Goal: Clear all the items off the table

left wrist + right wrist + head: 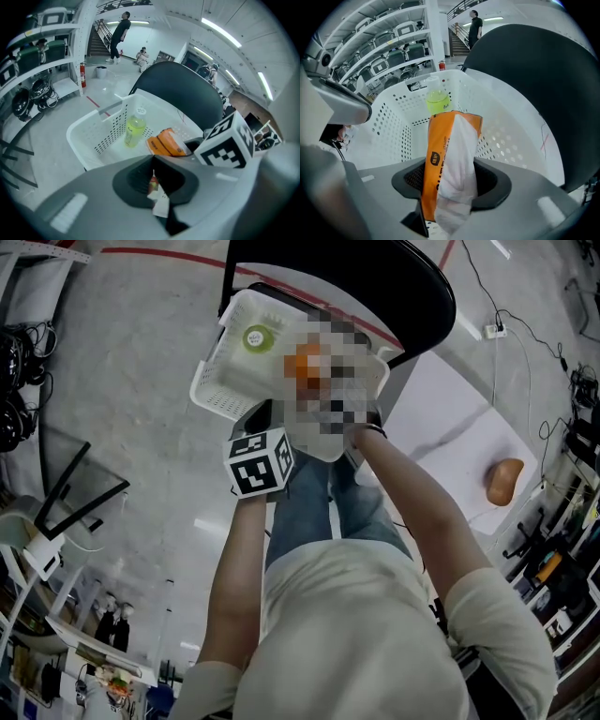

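My right fingers point(525, 192) stand well apart, clamped on the orange tissue pack point(450, 154), over the white basket point(393, 122) where a yellow bottle point(438, 101) lies. My left fingers point(98, 187) are pinched together on what looks like a small sachet point(161, 203), near the basket's rim.

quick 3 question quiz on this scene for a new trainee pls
1. True or false: the right gripper holds an orange tissue pack.
2. What lies in the white basket? A) a bottle B) a cup C) a spoon
3. What is the left gripper shut on?
Key: 1 true; 2 A; 3 a small white packet.
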Demonstrator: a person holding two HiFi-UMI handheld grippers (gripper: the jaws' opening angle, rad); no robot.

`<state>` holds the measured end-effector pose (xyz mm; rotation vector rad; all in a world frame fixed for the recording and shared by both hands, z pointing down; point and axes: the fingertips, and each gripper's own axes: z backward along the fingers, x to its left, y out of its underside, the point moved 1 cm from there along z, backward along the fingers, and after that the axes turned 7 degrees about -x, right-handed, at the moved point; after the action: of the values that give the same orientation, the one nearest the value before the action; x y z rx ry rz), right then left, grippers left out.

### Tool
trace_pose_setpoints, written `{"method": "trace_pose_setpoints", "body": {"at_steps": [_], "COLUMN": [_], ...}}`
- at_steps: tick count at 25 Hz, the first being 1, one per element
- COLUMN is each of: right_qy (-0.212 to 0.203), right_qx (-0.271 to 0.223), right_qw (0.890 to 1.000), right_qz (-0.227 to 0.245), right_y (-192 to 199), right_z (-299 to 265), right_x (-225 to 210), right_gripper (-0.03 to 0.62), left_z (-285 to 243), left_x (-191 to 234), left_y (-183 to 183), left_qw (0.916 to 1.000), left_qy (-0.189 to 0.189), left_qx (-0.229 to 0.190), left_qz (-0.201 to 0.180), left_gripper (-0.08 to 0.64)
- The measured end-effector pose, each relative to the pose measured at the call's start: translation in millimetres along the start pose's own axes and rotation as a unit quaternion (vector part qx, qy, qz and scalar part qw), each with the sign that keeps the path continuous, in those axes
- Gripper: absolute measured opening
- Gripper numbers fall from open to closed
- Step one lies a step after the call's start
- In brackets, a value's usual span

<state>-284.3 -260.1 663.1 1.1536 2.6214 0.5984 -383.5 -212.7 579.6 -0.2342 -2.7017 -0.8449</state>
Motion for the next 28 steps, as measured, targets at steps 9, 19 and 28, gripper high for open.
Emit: {"method": "trace_pose_setpoints", "body": {"at_steps": [9, 19, 28], "right_qy": [-0.009, -0.01, -0.013], "right_qx": [0.016, 0.041, 0.029], "right_qw": [0.999, 0.997, 0.999], "right_qz": [0.032, 0.061, 0.024], "right_y": [-3, 3, -2], "right_z": [-33, -59, -55], "right_x": [2, -7, -10], "right_gripper": [0.249, 0.249, 0.331], "left_z": [-16, -24, -23], "left_x": [7, 11, 9], "left_y": [4, 8, 9], "left_qw": [0.9999, 0.9998, 0.9998], "left_qy": [-0.003, 0.0, 0.003], "left_qx": [0.011, 0.018, 0.018], "left_qz": [-0.006, 0.007, 0.006], "left_gripper": [0.008, 0.008, 0.008]}}
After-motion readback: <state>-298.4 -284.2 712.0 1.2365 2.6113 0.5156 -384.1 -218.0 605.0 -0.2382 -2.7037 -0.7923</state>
